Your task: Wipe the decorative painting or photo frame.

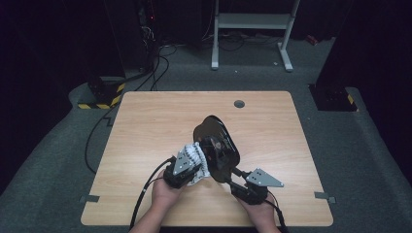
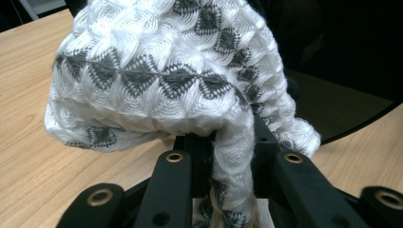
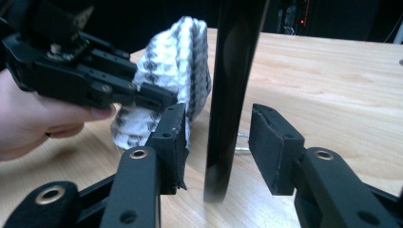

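Right gripper view: the black pan (image 3: 233, 95) stands on edge between the right gripper's (image 3: 216, 142) parted jaws, unclamped; beside the pan, the left gripper (image 3: 157, 97) pinches the white cloth (image 3: 183, 61); wiping seemingly under way; next, re-clamp the pan.

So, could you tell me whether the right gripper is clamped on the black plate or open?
Open. In the right gripper view, the right gripper has a gap on each side of the black plate, so neither pad touches it.

wooden table (image 1: 145, 126), grey floor (image 1: 359, 145), white metal frame (image 1: 252, 22), black cables (image 1: 155, 63)
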